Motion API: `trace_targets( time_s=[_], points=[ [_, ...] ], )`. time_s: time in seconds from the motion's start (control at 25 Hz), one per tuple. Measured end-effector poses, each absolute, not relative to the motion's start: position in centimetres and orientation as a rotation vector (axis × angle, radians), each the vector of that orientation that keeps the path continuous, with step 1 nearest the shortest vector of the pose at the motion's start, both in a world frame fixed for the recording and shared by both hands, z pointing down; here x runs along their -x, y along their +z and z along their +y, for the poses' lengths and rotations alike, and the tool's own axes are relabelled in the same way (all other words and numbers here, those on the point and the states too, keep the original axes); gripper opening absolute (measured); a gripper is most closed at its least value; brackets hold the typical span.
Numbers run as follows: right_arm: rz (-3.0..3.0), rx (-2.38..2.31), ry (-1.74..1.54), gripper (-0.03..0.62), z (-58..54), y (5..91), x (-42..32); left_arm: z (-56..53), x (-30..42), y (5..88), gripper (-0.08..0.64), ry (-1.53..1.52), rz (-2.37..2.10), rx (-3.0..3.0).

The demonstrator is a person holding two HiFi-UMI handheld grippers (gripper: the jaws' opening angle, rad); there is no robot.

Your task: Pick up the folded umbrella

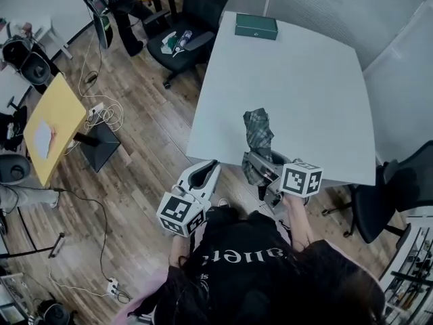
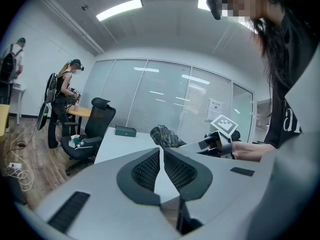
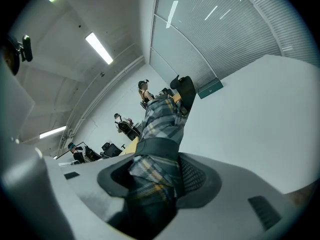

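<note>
At the near edge of the white counter (image 1: 304,80), the folded umbrella (image 1: 258,131) sits clamped in the right tool (image 1: 260,164). Its free end tilts up over the smooth, matte countertop. The fabric is a soft, crumpled plaid of grey and dark green. In the right gripper view it shows thin yellow and white lines (image 3: 160,129), and a plain dark strap (image 3: 157,146) is wrapped round it just above the jaws. The black, finely ribbed pads (image 3: 197,176) press on the cloth from both sides.

The left tool (image 1: 210,168) hangs off the counter's near left corner, over the wood-plank floor (image 1: 142,114). Its grey shells are drawn together and nothing is between the mesh-textured pads (image 2: 147,169).

Each tool carries a cube with black-and-white square markers (image 1: 301,178). A flat, dark green rectangular box (image 1: 256,26) lies at the counter's far edge, and the small pale mark on its side is too small to read. A black office chair (image 1: 196,19) stands beside that end. White lettering on the person's black shirt (image 1: 237,256) cannot be made out.
</note>
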State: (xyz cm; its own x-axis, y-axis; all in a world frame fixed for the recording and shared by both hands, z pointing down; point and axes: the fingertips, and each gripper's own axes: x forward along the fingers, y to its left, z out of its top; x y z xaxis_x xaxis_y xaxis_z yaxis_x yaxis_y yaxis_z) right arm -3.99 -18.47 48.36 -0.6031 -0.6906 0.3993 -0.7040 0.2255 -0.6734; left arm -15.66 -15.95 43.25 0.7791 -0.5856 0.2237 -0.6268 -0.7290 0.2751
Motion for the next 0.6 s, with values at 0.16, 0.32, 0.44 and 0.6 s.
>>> trace_targets(
  time_s=[0.16, 0.32, 0.44, 0.6],
  points=[
    [-2.436, -1.419, 1.371, 0.229, -18.2, 47.9, 3.6, -16.2, 15.0, 43.0, 0.038, 0.184, -0.891, -2.648],
    [-2.438, -1.443, 1.382, 0.229, -15.3, 48.2, 1.0, -13.7, 12.1, 43.1, 0.038, 0.203, -0.865, -2.665],
    [-2.443, -1.455, 1.388, 0.229, -12.4, 48.0, -1.4, -11.0, 9.6, 42.7, 0.038, 0.213, -0.852, -2.681],
    [-2.448, -1.464, 1.397, 0.229, -9.7, 47.9, -3.4, -8.6, 7.3, 42.5, 0.038, 0.233, -0.842, -2.694]
  ],
)
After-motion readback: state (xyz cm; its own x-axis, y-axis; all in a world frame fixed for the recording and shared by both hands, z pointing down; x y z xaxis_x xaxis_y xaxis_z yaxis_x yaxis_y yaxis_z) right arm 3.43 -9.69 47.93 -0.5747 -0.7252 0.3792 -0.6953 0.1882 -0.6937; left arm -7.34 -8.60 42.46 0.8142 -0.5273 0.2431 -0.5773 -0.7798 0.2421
